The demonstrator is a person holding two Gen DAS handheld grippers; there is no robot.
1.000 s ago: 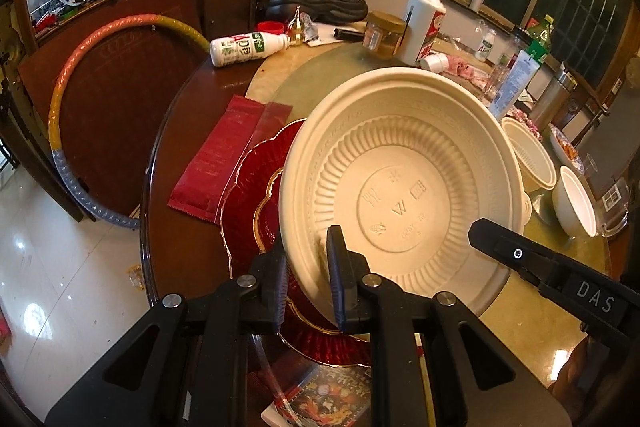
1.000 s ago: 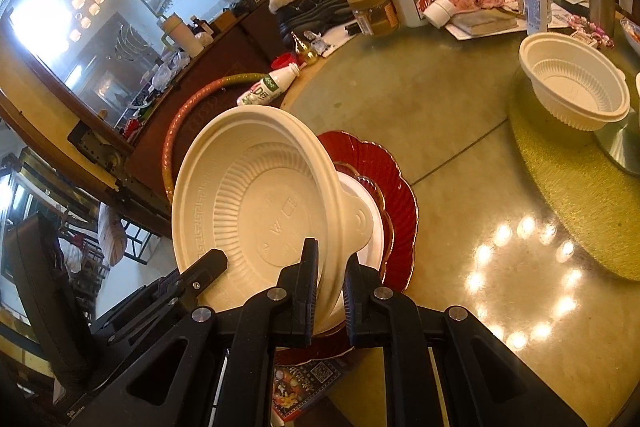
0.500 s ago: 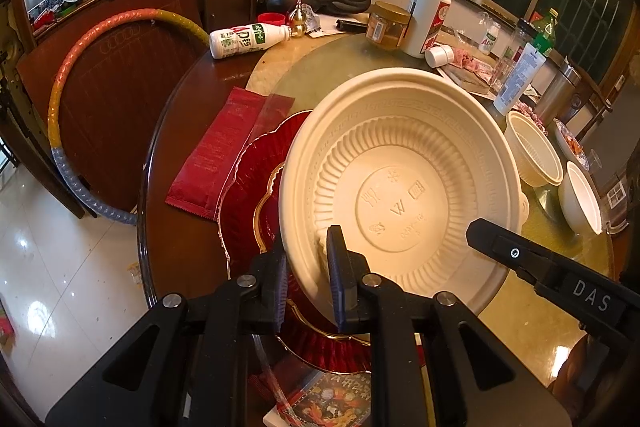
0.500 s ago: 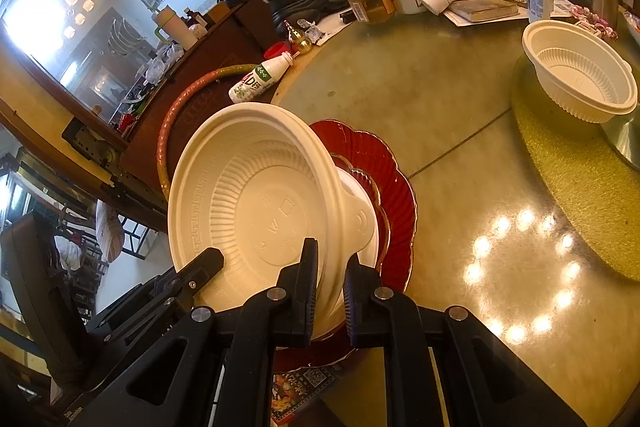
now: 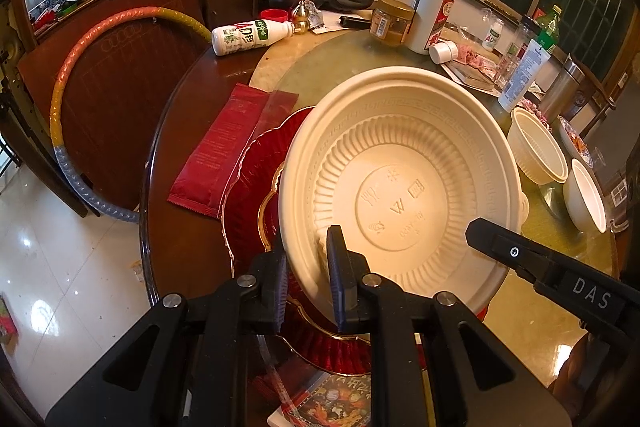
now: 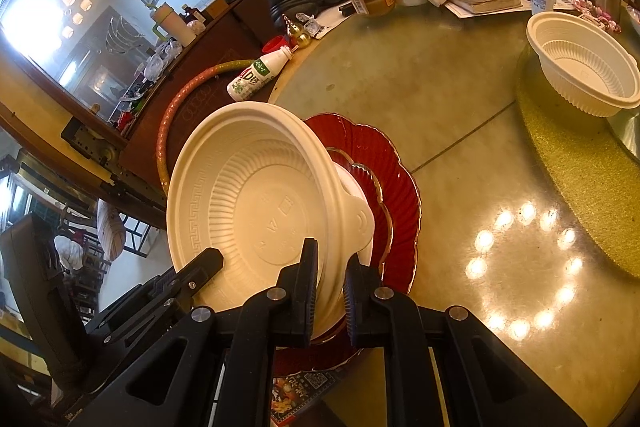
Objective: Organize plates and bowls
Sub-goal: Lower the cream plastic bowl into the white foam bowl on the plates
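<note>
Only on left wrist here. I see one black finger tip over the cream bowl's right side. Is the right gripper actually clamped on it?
Observer: Yes. In the right wrist view the right gripper has its jaws shut on the cream bowl at the rim, beside its tab handle.
Operator: Anything under the bowl besides the red plate?
Observer: A white dish lies between it and the red plate; I cannot tell if they touch.
Operator: What does the far bowl sit on?
Observer: The second cream bowl rests on a gold glitter mat.
</note>
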